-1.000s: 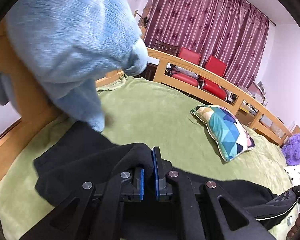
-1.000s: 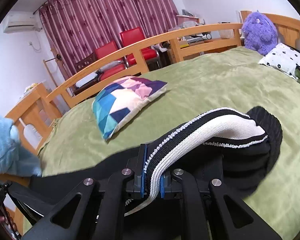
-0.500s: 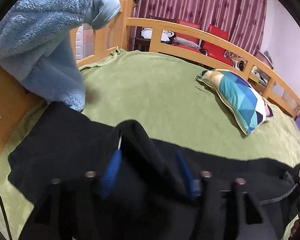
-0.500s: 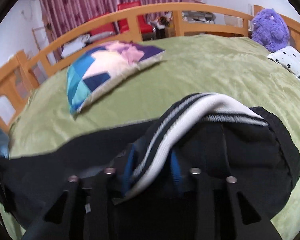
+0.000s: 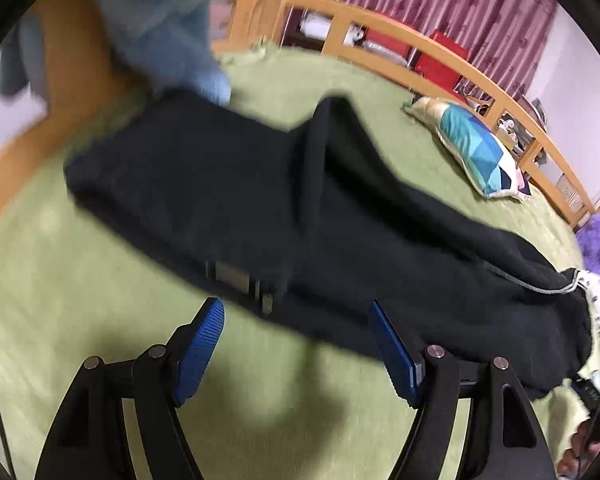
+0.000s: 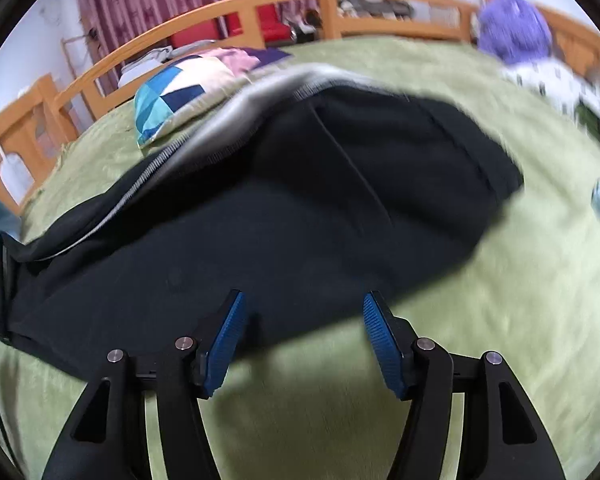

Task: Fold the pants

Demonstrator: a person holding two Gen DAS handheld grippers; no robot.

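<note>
Black pants (image 5: 260, 208) lie lengthwise across the green bed cover (image 5: 60, 280), with a raised ridge of cloth in the middle. My left gripper (image 5: 296, 316) hovers at their near edge, its jaws opening, with nothing pressed between the blue pads (image 5: 200, 344). In the right wrist view the pants (image 6: 300, 208) show their waist end, with a white-striped waistband (image 6: 236, 108) along the far side. My right gripper (image 6: 304, 308) also stands at the near hem with its jaws opening, the pads (image 6: 228, 336) clear of the cloth.
A wooden bed rail (image 5: 440, 68) runs round the far side. A colourful pillow (image 5: 476, 152) lies on the cover beyond the pants. A light blue plush blanket (image 5: 168, 32) hangs at the left end. A purple soft toy (image 6: 512, 28) sits at the right end.
Both grippers have let go of the pants and opened. They have dropped lower and pulled back toward the near edge, and the cloth now lies on the bed.
</note>
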